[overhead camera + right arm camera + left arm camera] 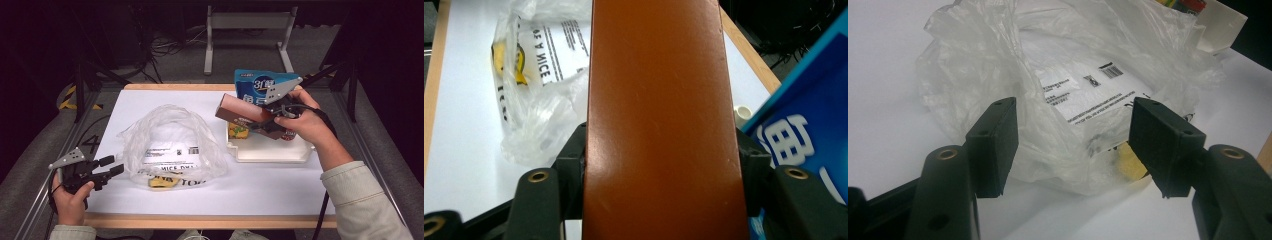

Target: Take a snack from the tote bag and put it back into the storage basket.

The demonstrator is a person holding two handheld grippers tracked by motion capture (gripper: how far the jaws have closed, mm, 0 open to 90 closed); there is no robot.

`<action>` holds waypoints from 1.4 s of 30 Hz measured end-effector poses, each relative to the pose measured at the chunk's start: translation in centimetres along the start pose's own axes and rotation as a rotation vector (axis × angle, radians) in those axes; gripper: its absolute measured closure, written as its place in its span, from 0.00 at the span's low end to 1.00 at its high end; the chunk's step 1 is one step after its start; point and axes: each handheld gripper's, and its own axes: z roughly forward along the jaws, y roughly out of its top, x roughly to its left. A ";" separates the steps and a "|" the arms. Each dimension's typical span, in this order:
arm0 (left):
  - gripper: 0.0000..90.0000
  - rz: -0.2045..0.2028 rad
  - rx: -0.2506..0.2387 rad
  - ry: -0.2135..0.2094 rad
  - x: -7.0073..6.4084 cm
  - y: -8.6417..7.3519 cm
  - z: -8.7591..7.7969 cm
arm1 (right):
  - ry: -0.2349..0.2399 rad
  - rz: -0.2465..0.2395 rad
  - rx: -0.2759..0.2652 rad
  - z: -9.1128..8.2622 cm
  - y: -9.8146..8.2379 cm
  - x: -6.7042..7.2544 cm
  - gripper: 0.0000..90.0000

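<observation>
In the high view, a long brown box (245, 114) is held by the right tool (265, 121) in the right centre of the frame, above a white tray (270, 150) that rests on the white surface (165, 100). The box is tilted, with its far end pointing to the upper left of the frame. In the right gripper view the same box (659, 125) runs up the middle of the frame from the bottom edge, and the two black jaws are seen pressed against its left and right sides, so the right tool is pinching the box. A blue snack bag (257, 85) with white lettering stands just behind the box in the high view, at the far side of the tray, and a small yellow-printed packet (237, 131) is seen in the tray beneath the box.

A crumpled clear plastic bag (170, 145) lies at the centre of the surface, with printed text and a barcode on it and something yellow inside at its near edge. The left tool (107, 170) is held at the lower left of the high view, just beside the bag's left edge. In the left gripper view the jaws are spread apart, with nothing pinched between them, and the plastic bag (1058, 85) lies just ahead of them.
</observation>
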 end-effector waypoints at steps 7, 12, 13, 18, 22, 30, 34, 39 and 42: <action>0.41 0.003 0.004 0.000 0.0 0.0 0.1 | -0.018 0.008 0.006 -1.3 -2.0 -0.8 0.47; 0.41 0.003 0.007 0.000 0.0 0.0 0.2 | -0.018 0.012 0.008 -2.0 -3.3 -1.2 0.47; 0.41 0.004 0.008 0.000 0.0 0.0 0.2 | -0.018 0.013 0.008 -2.0 -3.5 -1.3 0.47; 0.41 0.004 0.010 -0.002 0.0 0.0 0.3 | -0.004 0.017 0.024 -1.6 -5.0 -1.5 0.47; 0.41 0.002 0.009 0.000 0.0 0.0 0.3 | 0.007 0.008 0.033 -1.2 -5.7 -1.6 0.47; 0.41 0.005 0.011 0.002 0.0 0.0 0.2 | 0.024 -0.005 0.081 0.0 -7.3 -1.8 0.47; 0.41 0.002 0.012 0.003 -0.1 0.0 0.3 | 0.036 -0.003 0.087 0.7 -8.1 -1.9 0.47; 0.41 0.001 0.013 0.005 -0.2 -0.2 0.2 | 0.057 -0.027 0.111 1.2 -8.4 -1.6 0.47; 0.41 -0.001 0.014 0.009 -0.2 -0.3 -0.1 | 0.064 -0.043 0.133 1.6 -8.7 -1.6 0.47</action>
